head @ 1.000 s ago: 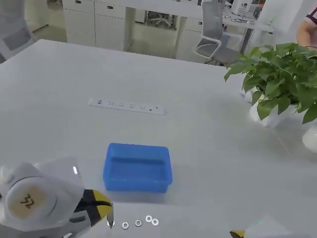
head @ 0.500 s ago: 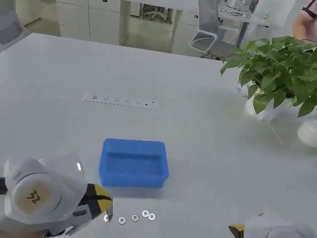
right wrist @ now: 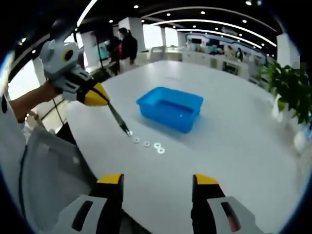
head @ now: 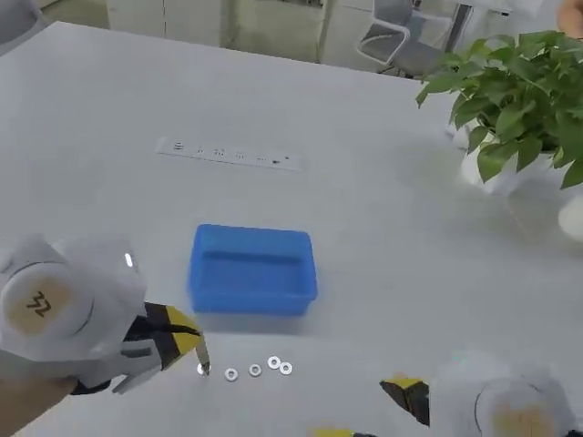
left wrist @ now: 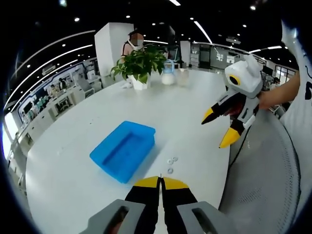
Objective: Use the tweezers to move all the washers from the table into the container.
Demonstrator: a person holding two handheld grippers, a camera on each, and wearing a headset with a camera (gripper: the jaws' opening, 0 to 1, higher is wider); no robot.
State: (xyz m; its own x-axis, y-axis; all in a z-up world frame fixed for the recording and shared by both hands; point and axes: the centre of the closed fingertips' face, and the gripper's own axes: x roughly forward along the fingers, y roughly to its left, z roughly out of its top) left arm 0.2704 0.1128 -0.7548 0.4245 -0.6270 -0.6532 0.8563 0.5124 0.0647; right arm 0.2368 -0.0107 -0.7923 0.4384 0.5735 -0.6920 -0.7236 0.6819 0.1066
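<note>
Washers (head: pixel 255 370) are seen in a short row on the table (head: pixel 392 228), just beyond and to the right of the left gripper (head: pixel 179 337). That gripper's jaws are pressed together on the tweezers (head: pixel 200 355), which are angled down from the jaws with their tip set at the table by the nearest end of the row; whether the tip touches a washer cannot be told. A blue container (head: pixel 253 300) is placed ahead of the left gripper, just past the washers and apart from them. The right gripper (right wrist: pixel 156 183) is held well to the right of the left one, above the table edge, its jaws spread apart with nothing between them.
</note>
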